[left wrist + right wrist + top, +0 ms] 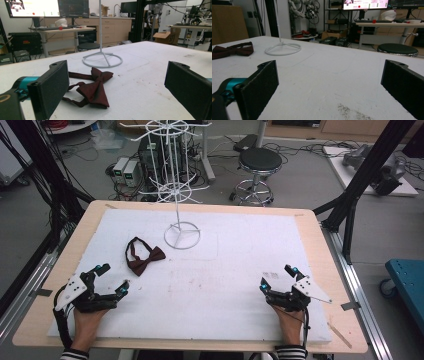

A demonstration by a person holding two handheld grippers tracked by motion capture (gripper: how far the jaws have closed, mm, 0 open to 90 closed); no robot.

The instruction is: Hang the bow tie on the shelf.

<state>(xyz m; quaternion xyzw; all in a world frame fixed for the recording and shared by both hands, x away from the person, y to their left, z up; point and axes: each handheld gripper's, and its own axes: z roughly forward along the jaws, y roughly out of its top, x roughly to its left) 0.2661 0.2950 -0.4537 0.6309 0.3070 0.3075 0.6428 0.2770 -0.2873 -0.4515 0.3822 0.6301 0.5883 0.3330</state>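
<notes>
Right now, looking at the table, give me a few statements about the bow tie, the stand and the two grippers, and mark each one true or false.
1. The dark red fabric bow tie lies flat on the white foam mat. True.
2. The bow tie hangs from the white wire display stand. False: it lies on the mat beside the stand's ring base, apart from it.
3. The left gripper has its jaws open and holds nothing. True.
4. The right gripper is shut on the bow tie. False: its jaws are open and empty, and the bow tie lies far off toward the left gripper.
5. The bow tie is nearer the left gripper than the right. True.
</notes>
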